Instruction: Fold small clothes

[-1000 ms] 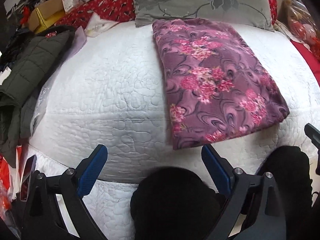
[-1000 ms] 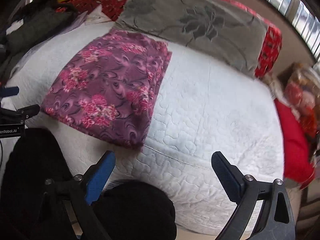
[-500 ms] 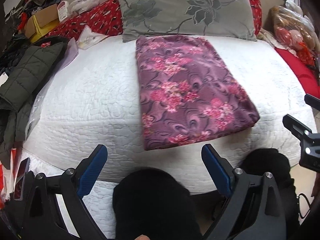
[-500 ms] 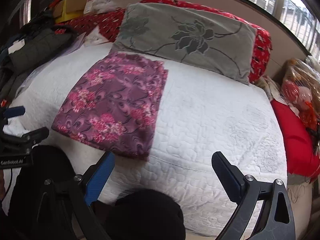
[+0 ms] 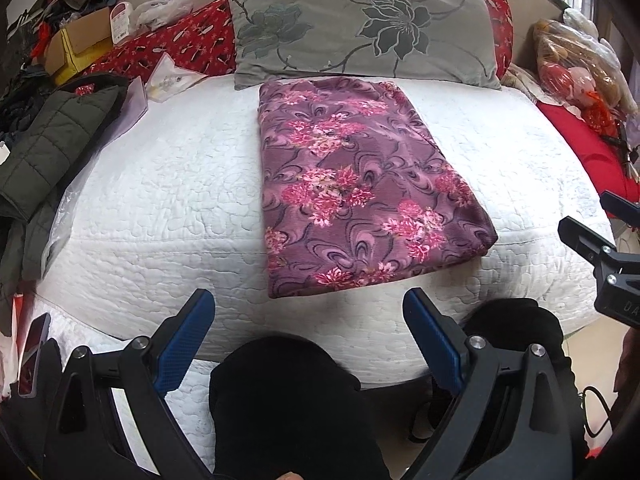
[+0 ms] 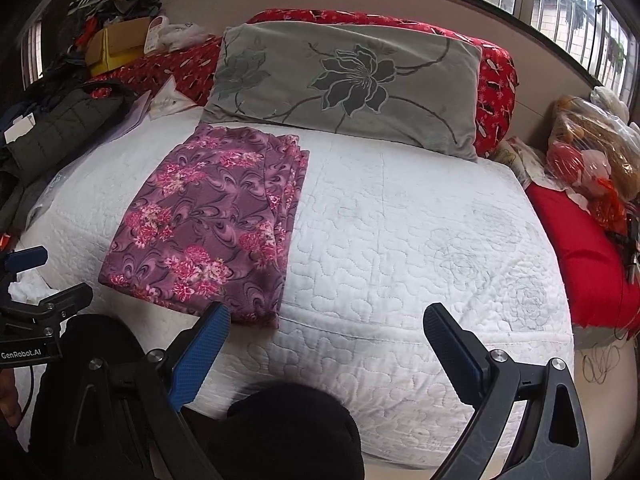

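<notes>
Both tongs hanging spread wide, gripping nothing, off the near edge of the bed. Lying folded flat on the white quilted cover: purple floral garment, far end touching the grey flowered pillow. Sitting ahead of the left tongs, near hem just beyond and between the blue fingers. Lying ahead and to the left of the right tongs, near corner just beside the left blue pad, apart from it.

One folded floral garment, one grey pillow, one dark quilted jacket, two claws
</notes>
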Demonstrator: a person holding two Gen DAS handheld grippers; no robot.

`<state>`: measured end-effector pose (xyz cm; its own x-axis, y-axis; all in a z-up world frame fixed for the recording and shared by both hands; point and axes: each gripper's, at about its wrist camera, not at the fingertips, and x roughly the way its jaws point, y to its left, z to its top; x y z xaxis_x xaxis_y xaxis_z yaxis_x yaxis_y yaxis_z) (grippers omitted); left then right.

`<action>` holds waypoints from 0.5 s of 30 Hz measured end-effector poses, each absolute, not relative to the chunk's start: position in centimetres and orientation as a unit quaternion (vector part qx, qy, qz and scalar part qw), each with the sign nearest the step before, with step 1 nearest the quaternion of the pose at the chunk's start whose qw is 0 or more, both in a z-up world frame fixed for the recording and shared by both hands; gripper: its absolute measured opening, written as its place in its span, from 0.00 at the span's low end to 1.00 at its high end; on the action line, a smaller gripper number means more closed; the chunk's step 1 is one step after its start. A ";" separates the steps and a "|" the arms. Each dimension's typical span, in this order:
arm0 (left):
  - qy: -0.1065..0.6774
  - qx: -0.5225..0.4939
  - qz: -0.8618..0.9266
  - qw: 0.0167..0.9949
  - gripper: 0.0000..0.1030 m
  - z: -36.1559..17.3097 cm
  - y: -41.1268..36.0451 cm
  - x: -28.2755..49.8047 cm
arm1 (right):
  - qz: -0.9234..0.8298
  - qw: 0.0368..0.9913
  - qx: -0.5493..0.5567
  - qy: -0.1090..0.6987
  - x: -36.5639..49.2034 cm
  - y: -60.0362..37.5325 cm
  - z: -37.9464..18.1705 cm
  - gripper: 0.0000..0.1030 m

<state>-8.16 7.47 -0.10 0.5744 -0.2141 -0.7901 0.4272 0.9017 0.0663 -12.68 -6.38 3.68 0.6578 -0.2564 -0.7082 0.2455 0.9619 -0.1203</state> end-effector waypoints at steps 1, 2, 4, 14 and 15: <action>0.423 0.125 -0.183 0.878 0.93 -0.1 7.4 -8.3 | -0.137 0.911 -0.008 0.389 -12.7 -6.3 3.7 0.96; 0.422 0.125 -0.185 0.879 0.93 -0.1 7.4 -8.4 | -0.137 0.911 -0.010 0.389 -12.8 -6.2 3.7 0.96; 0.421 0.125 -0.188 0.879 0.93 0.0 7.4 -8.6 | -0.136 0.912 -0.012 0.387 -12.9 -6.0 3.8 0.96; 0.420 0.113 -0.207 0.876 0.93 0.4 7.2 -9.3 | -0.136 0.913 -0.013 0.385 -13.2 -5.9 4.0 0.96; 0.420 0.112 -0.210 0.876 0.93 0.5 7.2 -9.4 | -0.136 0.913 -0.013 0.385 -13.2 -5.9 4.0 0.96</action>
